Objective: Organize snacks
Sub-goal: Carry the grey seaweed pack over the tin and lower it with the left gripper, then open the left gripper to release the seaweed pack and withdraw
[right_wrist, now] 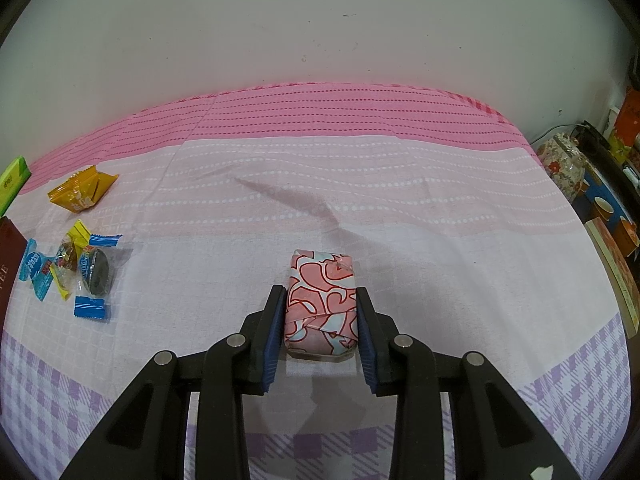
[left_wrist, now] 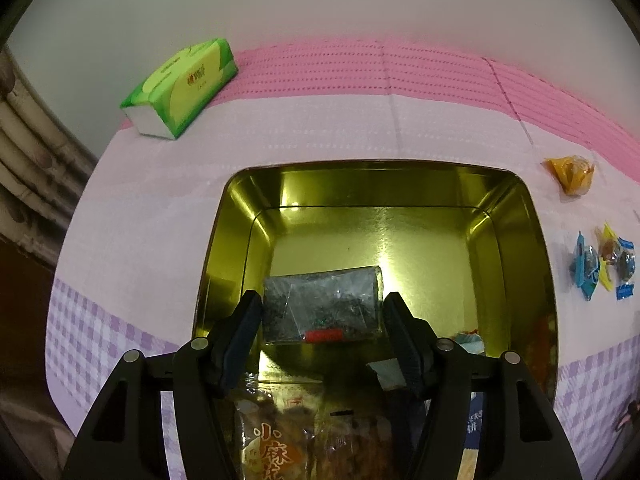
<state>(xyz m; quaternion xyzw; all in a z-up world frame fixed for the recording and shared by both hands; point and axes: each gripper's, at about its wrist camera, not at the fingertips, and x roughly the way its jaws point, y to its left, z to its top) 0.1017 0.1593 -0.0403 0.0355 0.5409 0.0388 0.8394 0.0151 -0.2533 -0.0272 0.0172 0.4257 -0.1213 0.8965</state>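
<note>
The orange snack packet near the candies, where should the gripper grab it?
Take the orange snack packet across its puffy middle, coming down from above. It lies flat on the tablecloth, so its thin crimped ends would slip. It has open space around it, apart from the candies.

Dim warm light; glare inside gold tin [left_wrist: 500, 216]; fisheye bending, dark corners.

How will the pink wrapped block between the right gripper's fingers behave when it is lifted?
The pink block looks boxy with flat sides, so it probably stays stiff and will not roll. Its folded wrapper looks glossy, so it may slip a little. The right gripper holds it by both long sides, so it should lift level.
</note>
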